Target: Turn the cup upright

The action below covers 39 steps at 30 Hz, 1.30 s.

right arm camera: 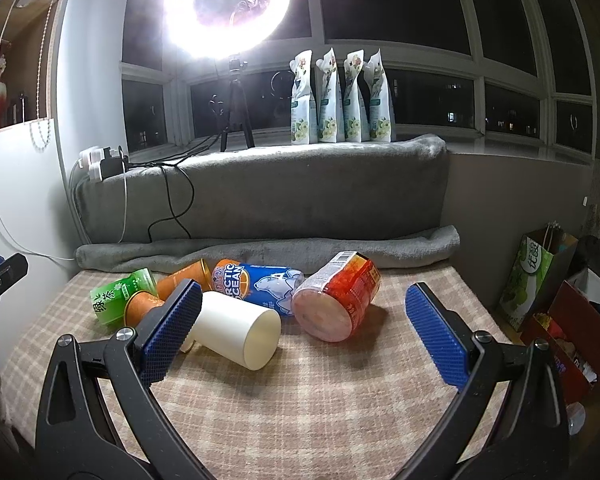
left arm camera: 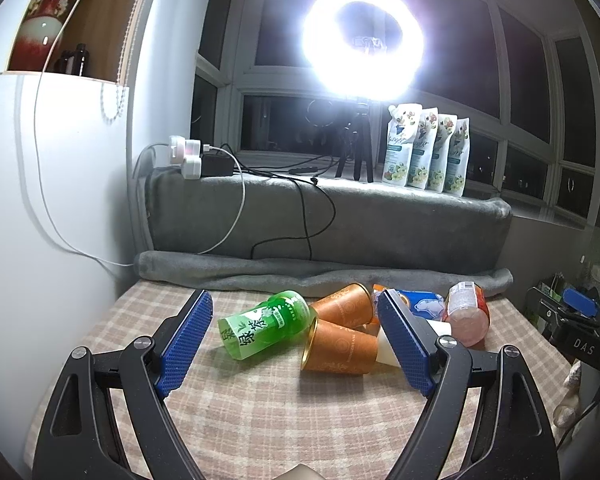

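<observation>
Several containers lie on their sides on the checked tablecloth (left arm camera: 260,412). Two orange paper cups (left arm camera: 340,348) (left arm camera: 346,306) lie beside a green tea bottle (left arm camera: 264,324); the nearer cup also shows in the right wrist view (right arm camera: 140,306). A white cup (right arm camera: 236,330) lies on its side, mouth toward me, against a blue Arctic Ocean bottle (right arm camera: 260,282) and next to a red tub (right arm camera: 336,296). My left gripper (left arm camera: 296,344) is open, hovering before the orange cups. My right gripper (right arm camera: 304,334) is open around the white cup and red tub, touching nothing.
A grey blanket (right arm camera: 260,196) covers the sill and rolls along the table's far edge. A ring light on a tripod (right arm camera: 236,108), several pouches (right arm camera: 340,96), and a power strip with cables (left arm camera: 188,156) sit on the sill. Bags and boxes (right arm camera: 548,280) stand at right.
</observation>
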Each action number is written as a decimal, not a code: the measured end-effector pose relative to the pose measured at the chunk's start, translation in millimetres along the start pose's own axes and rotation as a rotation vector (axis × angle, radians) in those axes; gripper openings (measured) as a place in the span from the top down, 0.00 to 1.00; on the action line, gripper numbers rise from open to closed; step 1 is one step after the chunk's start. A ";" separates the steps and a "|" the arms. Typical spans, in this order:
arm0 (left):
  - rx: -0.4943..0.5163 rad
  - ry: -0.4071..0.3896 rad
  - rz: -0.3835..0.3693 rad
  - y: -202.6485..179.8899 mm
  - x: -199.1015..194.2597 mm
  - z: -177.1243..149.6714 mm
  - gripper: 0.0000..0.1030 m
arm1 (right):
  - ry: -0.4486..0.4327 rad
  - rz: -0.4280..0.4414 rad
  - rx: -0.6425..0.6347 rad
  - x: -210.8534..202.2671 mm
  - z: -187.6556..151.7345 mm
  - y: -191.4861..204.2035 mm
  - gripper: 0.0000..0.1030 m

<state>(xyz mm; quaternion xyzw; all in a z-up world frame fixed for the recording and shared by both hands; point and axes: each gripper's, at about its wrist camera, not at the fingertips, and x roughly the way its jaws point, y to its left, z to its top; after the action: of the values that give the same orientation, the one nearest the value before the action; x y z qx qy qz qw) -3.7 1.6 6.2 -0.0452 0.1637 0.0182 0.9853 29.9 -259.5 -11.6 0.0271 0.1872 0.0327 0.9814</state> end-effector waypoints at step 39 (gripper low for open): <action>0.020 -0.021 0.007 0.2 -3.1 4.8 0.18 | 0.011 0.001 0.005 1.0 -2.1 -2.2 0.00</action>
<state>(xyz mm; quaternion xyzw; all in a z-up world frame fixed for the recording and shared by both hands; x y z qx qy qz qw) -5.1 2.2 11.7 -0.0345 0.1535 0.0207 0.9873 30.1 -261.5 -14.1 0.0293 0.1925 0.0329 0.9803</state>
